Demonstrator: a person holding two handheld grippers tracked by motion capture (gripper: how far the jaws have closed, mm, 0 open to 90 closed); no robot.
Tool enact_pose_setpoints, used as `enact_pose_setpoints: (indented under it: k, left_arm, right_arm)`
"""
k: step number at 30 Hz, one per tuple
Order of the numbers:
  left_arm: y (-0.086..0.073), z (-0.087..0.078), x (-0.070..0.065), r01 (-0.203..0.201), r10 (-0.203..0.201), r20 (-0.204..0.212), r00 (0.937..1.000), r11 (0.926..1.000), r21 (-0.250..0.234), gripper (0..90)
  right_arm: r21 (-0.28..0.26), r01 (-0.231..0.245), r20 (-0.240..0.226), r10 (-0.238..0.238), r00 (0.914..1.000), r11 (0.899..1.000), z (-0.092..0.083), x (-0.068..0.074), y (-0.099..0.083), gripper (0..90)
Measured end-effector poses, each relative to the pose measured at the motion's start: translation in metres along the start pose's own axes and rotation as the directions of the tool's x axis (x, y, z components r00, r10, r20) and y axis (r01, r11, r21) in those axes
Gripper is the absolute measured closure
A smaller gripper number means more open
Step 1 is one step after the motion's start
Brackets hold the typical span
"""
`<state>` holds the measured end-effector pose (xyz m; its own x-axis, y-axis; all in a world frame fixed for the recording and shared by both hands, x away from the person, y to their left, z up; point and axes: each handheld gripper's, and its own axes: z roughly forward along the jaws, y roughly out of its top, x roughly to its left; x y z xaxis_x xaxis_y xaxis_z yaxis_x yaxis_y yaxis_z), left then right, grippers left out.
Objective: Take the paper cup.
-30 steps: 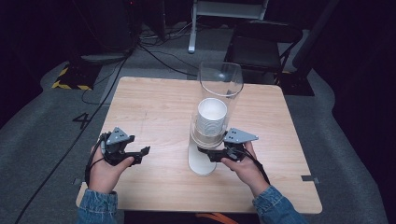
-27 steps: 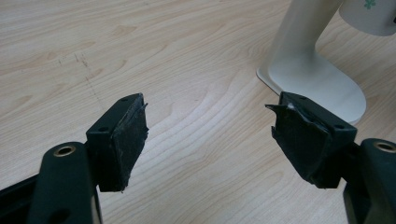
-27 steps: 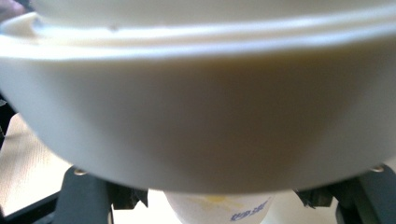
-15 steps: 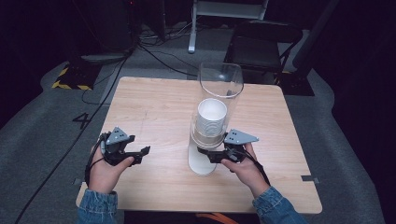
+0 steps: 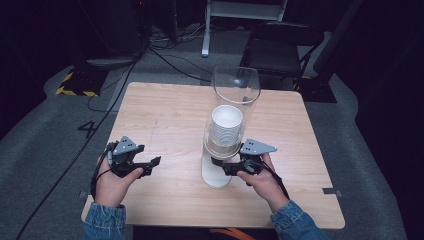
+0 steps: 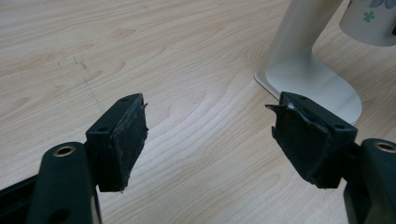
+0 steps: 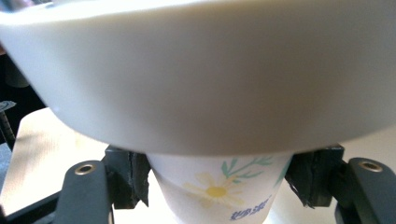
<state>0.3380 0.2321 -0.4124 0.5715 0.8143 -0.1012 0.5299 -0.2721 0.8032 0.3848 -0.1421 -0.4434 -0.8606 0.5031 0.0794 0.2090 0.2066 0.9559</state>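
Observation:
A cup dispenser stands mid-table: a clear tube holding a stack of white paper cups on a white stand. In the right gripper view the lowest cup, printed with a daisy, pokes out under the dispenser's cream collar. My right gripper is shut on that cup, one pad pressing each side; it sits at the stand's right side. My left gripper rests low over the table to the left, open with bare wood between its pads. It faces the stand's foot.
The wooden table is bare on its left and far parts. Beyond its far edge are a dark chair, floor cables and a yellow-black striped marker.

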Motion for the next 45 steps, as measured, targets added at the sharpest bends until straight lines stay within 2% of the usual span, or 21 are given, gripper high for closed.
enact_pose_setpoints:
  k: [11, 14, 38, 39, 41, 42, 43, 45]
  left_arm:
    - [0.000, 0.000, 0.000, 0.005, -0.005, 0.001, 1.0000, 1.0000, -0.003, 25.6]
    - [-0.001, 0.001, 0.000, 0.003, -0.003, 0.002, 1.0000, 1.0000, -0.001, 25.7]
    - [-0.001, 0.001, 0.001, 0.008, -0.008, 0.004, 1.0000, 1.0000, -0.001, 25.7]
    - [-0.001, 0.001, 0.001, 0.008, -0.008, 0.004, 1.0000, 1.0000, -0.001, 25.7]
    - [-0.001, 0.002, 0.001, 0.012, -0.012, 0.005, 0.9999, 0.9999, 0.000, 25.7]
    - [-0.001, 0.001, 0.001, 0.012, -0.012, 0.006, 0.9999, 0.9999, 0.000, 25.7]
    - [0.000, 0.001, 0.001, 0.011, -0.011, 0.008, 0.9999, 0.9999, -0.003, 25.7]
    - [-0.001, 0.000, 0.002, 0.011, -0.011, 0.006, 0.9999, 0.9999, -0.006, 25.7]
  right_arm:
    - [-0.001, 0.041, 0.013, -0.041, 0.9991, 0.999, 0.001, -0.002, 0.000, 32.6]
    - [0.002, 0.064, 0.027, -0.064, 0.9976, 0.998, 0.002, -0.003, -0.001, 32.5]
    - [-0.012, 0.033, 0.023, -0.033, 0.9992, 0.999, 0.002, -0.002, -0.005, 32.4]
    - [-0.007, 0.030, 0.016, -0.030, 0.9994, 1.000, 0.002, -0.002, -0.005, 32.6]
    - [0.089, 0.052, 0.023, -0.054, 0.9983, 0.995, 0.007, -0.002, -0.012, 33.0]
    - [0.080, 0.049, 0.028, -0.052, 0.9983, 0.996, 0.009, -0.003, -0.018, 32.9]
    - [0.086, 0.025, 0.021, -0.027, 0.9994, 0.996, 0.010, -0.004, -0.022, 32.8]
    - [0.103, 0.023, 0.025, -0.026, 0.9993, 0.994, 0.010, -0.007, -0.025, 32.3]
